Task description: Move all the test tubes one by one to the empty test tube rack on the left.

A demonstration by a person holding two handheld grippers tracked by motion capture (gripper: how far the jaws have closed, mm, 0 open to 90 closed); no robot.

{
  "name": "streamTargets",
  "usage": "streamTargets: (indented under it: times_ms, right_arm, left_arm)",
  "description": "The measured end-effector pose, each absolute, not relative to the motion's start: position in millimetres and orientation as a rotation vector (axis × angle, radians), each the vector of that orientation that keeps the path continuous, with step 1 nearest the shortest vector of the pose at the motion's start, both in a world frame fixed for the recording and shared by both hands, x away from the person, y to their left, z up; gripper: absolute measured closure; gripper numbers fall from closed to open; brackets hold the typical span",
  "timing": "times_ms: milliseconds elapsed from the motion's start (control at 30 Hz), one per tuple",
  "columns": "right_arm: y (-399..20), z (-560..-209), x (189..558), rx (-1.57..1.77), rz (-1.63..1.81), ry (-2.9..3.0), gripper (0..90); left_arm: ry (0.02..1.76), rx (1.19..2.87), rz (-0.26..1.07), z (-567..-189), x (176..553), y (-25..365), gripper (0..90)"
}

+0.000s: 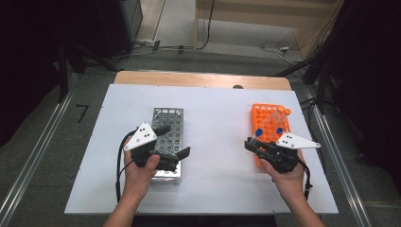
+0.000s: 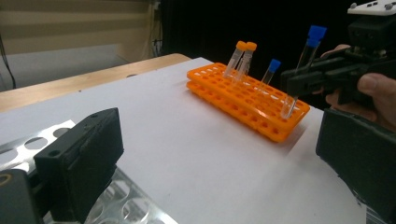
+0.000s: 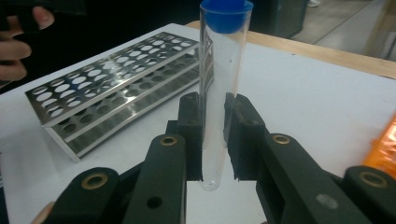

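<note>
My right gripper (image 1: 250, 144) (image 3: 214, 108) is shut on a clear test tube with a blue cap (image 3: 223, 56) (image 1: 258, 134) and holds it upright. The tube's round bottom hangs free over the white table, just left of the orange rack (image 1: 263, 115) (image 2: 243, 100). Two orange-capped tubes (image 2: 243, 57) and one blue-capped tube (image 2: 271, 72) stand in that rack. Over the near end of the metal rack (image 1: 166, 118) (image 3: 116, 86), my left gripper (image 1: 173, 141) (image 2: 219, 158) is open with nothing between its jaws. In the left gripper view, the right gripper (image 2: 299, 79) grips the tube at mid-height.
A white mat (image 1: 213, 142) covers the wooden table (image 1: 198, 79); open mat lies between the two racks. Cables (image 1: 276, 47) run over the floor beyond the far edge. Dark stands and rails flank both sides of the table.
</note>
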State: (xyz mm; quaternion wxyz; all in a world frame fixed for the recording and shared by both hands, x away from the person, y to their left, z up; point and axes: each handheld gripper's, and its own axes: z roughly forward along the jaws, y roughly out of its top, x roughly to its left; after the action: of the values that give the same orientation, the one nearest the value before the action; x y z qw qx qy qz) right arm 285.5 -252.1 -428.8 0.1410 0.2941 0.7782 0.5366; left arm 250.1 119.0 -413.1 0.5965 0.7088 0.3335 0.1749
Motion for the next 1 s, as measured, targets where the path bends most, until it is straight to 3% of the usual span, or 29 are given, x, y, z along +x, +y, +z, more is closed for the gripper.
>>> streamTargets:
  times_ms: [400, 700, 1000]
  right_arm:
    - [-214, -436, 285, 0.727, 1.602, 2.369, 74.9]
    - [-192, -443, 273, 0.663, 1.605, 2.456, 74.9]
    - [-183, -444, 268, 0.626, 1.594, 2.483, 74.9]
  left_arm:
    - [0.731, 1.698, 0.301, -416, 267, 80, 9.2]
    - [0.698, 1.73, 0.218, -417, 260, 56, 35.7]
    - [0.637, 1.751, 0.166, -420, 258, 43, 47.5]
